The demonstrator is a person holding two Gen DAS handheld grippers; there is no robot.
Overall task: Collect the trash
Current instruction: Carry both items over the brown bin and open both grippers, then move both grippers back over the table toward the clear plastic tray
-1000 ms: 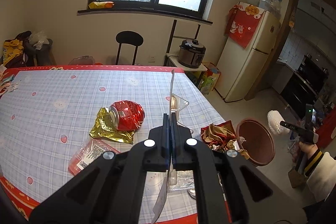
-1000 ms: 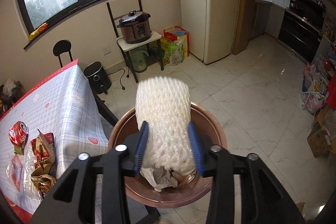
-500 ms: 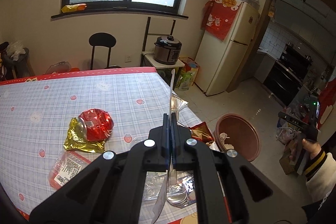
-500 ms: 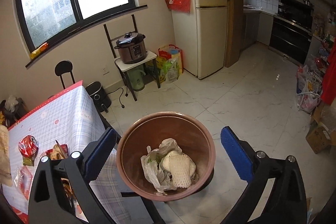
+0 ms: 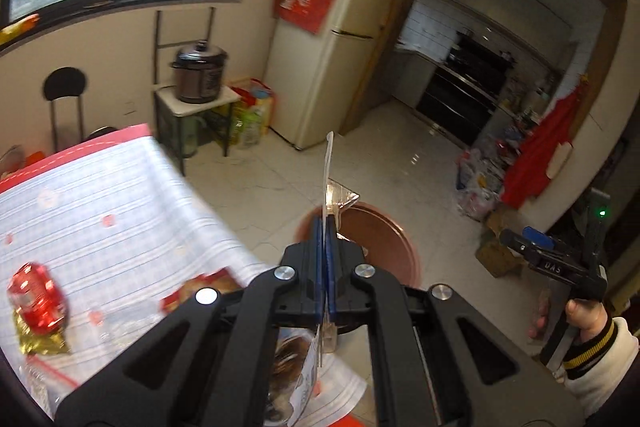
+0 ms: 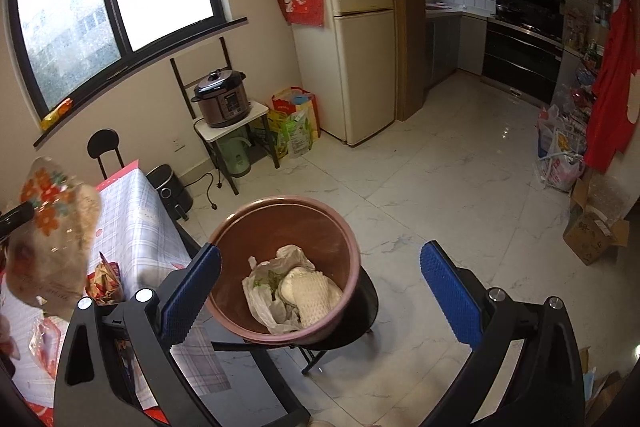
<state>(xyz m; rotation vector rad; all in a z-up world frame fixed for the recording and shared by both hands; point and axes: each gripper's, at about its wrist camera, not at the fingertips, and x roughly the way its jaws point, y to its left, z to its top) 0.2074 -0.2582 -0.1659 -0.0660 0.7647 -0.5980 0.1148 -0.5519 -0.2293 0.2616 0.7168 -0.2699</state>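
My left gripper is shut on a clear plastic food wrapper, seen edge-on, held in the air toward the brown bin. The same wrapper with an orange flower print shows at the left of the right wrist view. My right gripper is open and empty above the brown bin, which holds a white foam net and a plastic bag. A crushed red can on gold foil lies on the checked table.
More wrappers lie at the table's near edge. The bin stands on a black stool beside the table. A rice cooker on a stand, a fridge, bags and a cardboard box line the tiled floor.
My left gripper has swung right with the wrapper, from over the table toward the bin. My right gripper let go of the foam net, which now lies in the bin, and stays open.
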